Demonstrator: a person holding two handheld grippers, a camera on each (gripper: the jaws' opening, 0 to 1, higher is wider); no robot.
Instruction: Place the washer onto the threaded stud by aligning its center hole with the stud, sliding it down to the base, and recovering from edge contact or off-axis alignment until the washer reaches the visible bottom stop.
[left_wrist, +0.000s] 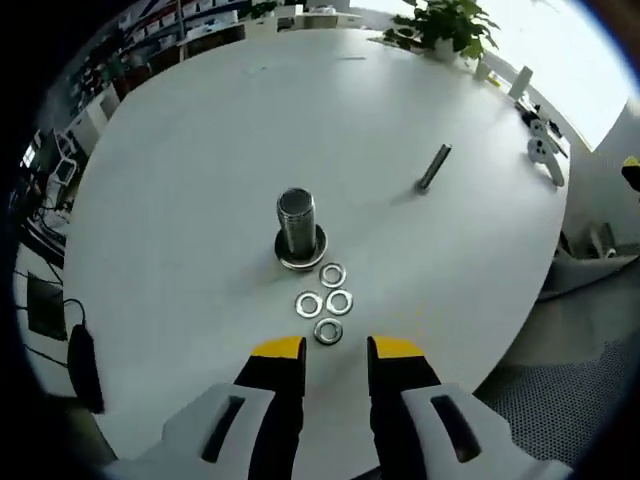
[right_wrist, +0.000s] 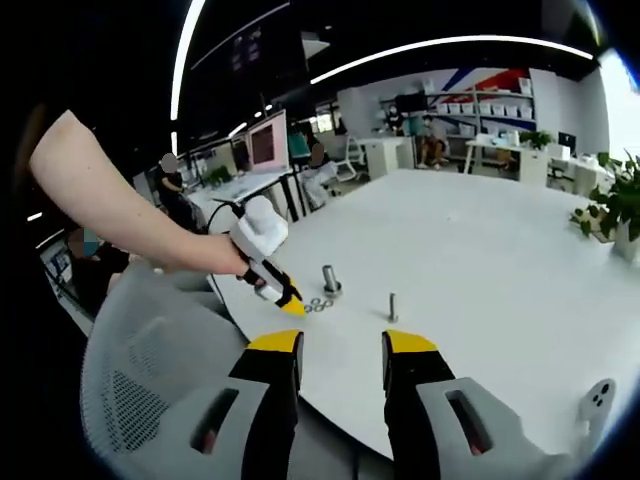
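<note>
Four flat, shiny steel washers (left_wrist: 324, 303) lie in a cluster on the white tabletop (left_wrist: 200, 150), directly ahead of the left hand-held gripper (left_wrist: 335, 349), whose yellow-tipped jaws stand apart and empty just short of the nearest ring. Just beyond the cluster the threaded stud (left_wrist: 297, 222) stands upright on its wider round base. The right hand-held gripper (right_wrist: 340, 345), jaws also apart, is well back off the tabletop edge, so the left is nearer.

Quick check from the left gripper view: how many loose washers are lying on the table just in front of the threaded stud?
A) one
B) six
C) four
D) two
C: four loose washers lie in a small cluster on the white table between the upright threaded stud and the open left tongs, none of them gripped.
</note>
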